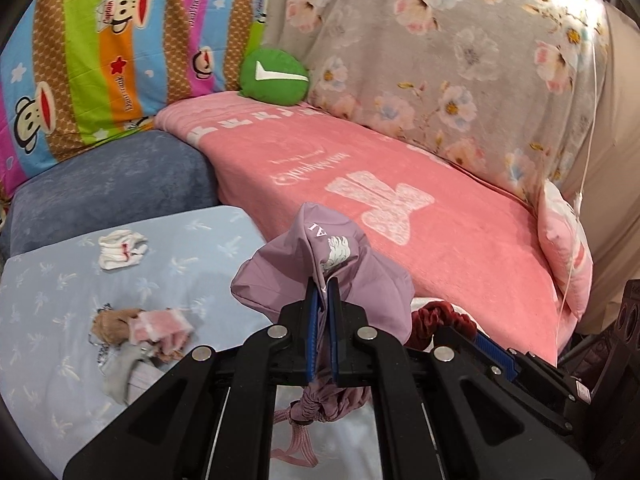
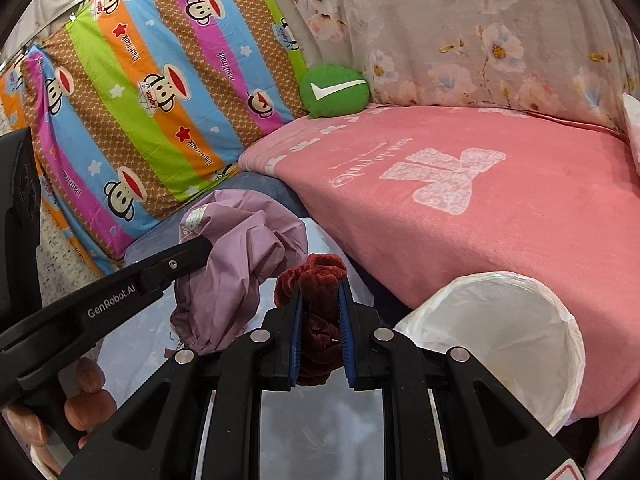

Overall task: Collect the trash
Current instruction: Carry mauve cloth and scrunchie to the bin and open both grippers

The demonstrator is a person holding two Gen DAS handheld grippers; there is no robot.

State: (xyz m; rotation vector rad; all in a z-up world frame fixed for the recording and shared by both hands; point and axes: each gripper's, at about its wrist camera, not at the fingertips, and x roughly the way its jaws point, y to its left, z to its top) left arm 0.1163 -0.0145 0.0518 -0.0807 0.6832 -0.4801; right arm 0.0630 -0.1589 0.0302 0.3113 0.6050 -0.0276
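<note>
My left gripper (image 1: 323, 286) is shut on a crumpled mauve drawstring bag (image 1: 340, 272), lifted above the pale blue sheet; its cord hangs below the fingers. In the right wrist view the same bag (image 2: 236, 276) hangs at the left, held by the left gripper (image 2: 208, 246). My right gripper (image 2: 321, 286) is shut on a dark red velvet scrunchie (image 2: 316, 276), which also shows in the left wrist view as a dark red scrunchie (image 1: 440, 318). A white-lined bin (image 2: 500, 344) stands open just right of the right gripper. A crumpled white tissue (image 1: 122, 249) and a pile of small cloth scraps (image 1: 148, 336) lie on the sheet.
A pink blanket (image 1: 400, 208) covers the bed ahead, with a green round cushion (image 1: 275, 77) at its far end. A striped cartoon sheet (image 2: 140, 100) and a floral sheet (image 2: 480, 32) hang behind. A blue cushion (image 1: 112, 184) lies at the left. A person's hand (image 2: 86, 400) grips the left tool.
</note>
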